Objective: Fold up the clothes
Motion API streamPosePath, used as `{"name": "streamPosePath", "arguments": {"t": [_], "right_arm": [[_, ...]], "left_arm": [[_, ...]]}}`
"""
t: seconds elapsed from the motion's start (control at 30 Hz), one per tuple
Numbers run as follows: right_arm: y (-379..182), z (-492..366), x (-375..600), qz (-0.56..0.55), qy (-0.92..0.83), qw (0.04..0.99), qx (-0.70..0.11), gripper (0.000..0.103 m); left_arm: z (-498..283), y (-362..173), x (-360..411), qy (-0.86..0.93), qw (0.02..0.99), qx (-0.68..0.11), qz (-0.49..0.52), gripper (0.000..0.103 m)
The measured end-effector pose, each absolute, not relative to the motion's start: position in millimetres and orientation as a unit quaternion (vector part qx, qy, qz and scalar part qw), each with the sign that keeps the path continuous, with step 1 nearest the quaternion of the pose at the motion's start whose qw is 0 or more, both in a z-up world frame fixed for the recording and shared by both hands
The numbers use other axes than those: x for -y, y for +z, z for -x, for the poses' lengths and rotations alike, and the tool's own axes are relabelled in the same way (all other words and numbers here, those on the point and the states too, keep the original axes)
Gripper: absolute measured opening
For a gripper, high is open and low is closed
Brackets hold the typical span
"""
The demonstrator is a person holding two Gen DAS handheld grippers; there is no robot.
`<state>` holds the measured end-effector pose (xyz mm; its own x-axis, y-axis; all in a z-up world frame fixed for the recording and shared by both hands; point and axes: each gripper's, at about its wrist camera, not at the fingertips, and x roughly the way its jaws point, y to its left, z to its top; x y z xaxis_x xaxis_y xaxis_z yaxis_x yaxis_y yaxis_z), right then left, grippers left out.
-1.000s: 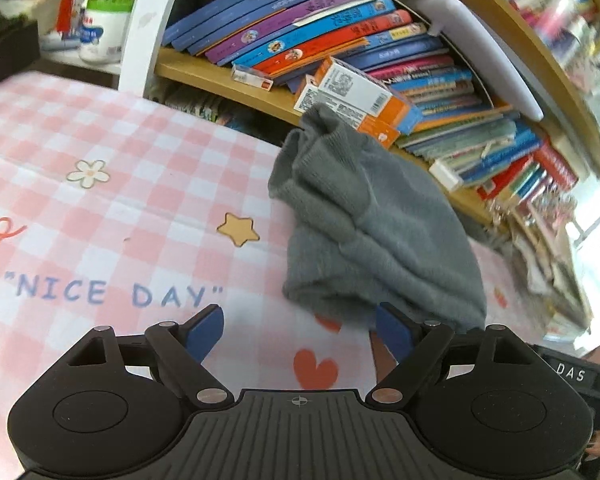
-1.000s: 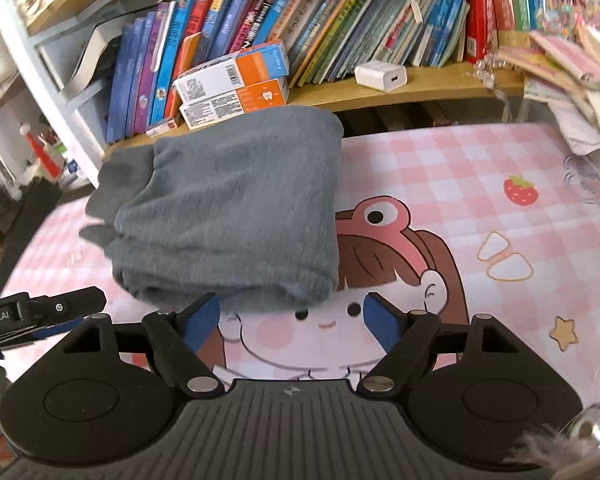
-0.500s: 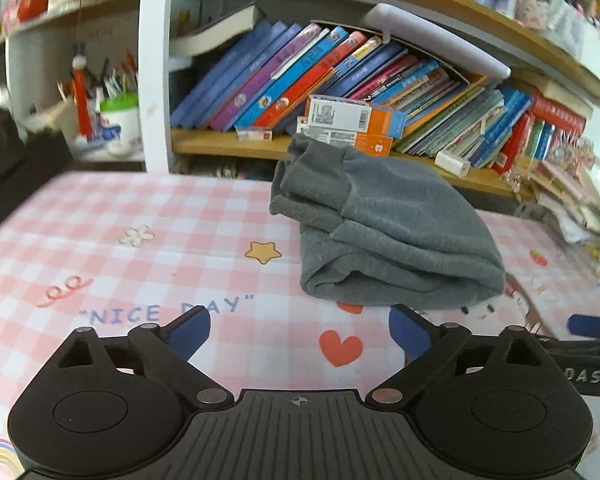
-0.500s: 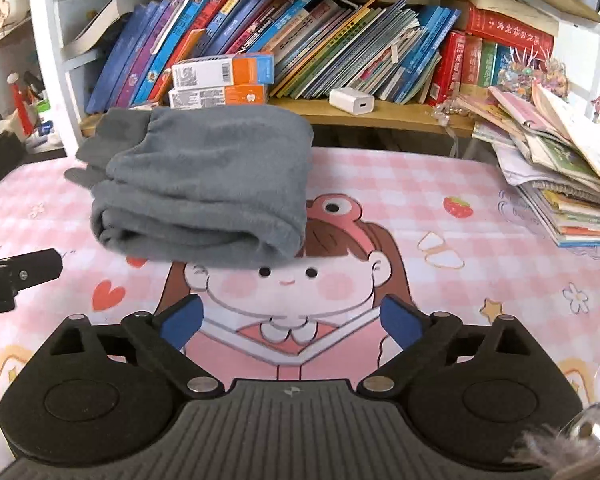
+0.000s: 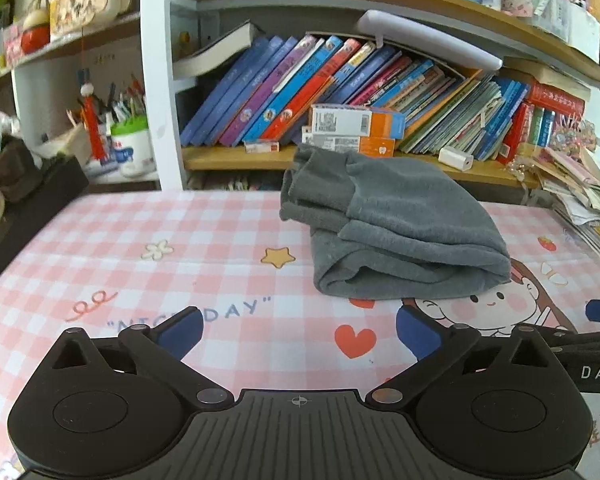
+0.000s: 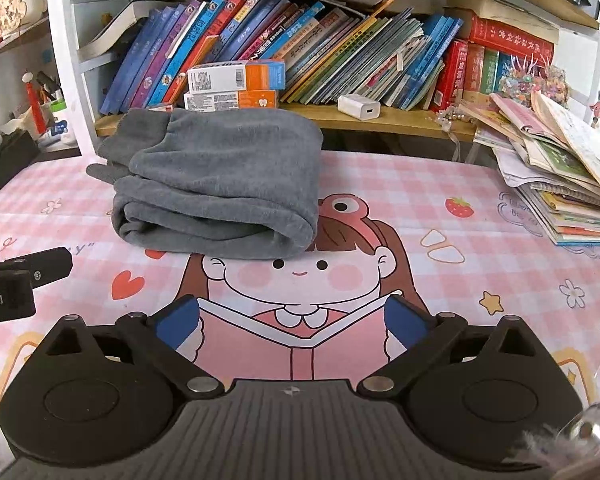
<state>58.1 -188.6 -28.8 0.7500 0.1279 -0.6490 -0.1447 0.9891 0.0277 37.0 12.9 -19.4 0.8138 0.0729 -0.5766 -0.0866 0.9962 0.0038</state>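
Observation:
A grey garment (image 5: 392, 228) lies folded into a thick bundle on the pink checked table cover (image 5: 172, 240), near the table's far edge. It also shows in the right wrist view (image 6: 220, 188). My left gripper (image 5: 298, 330) is open and empty, well short of the bundle. My right gripper (image 6: 292, 322) is open and empty, above the cartoon girl print, also short of the bundle. The left gripper's body shows at the left edge of the right wrist view (image 6: 16, 280).
A bookshelf (image 6: 300, 112) full of leaning books stands right behind the table, with orange-and-white boxes (image 6: 236, 80) and a white charger (image 6: 358, 106) on it. A pile of magazines (image 6: 560, 176) lies at the table's right side. A pen cup (image 5: 130, 148) stands at the left.
Both grippers have pulled back from the folded garment and levelled out. The bundle now lies farther from both, untouched on the table.

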Motion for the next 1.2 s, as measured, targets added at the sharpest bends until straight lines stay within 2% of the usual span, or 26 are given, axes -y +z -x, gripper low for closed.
{"name": "streamPosePath", "arguments": {"t": [1.2], "right_arm": [[-25,-44,188,0.009,0.071,0.936,-0.344,0.101]], "left_arm": [[-26,-17,-9,0.023,0.952,-0.304,0.040,0.103]]}}
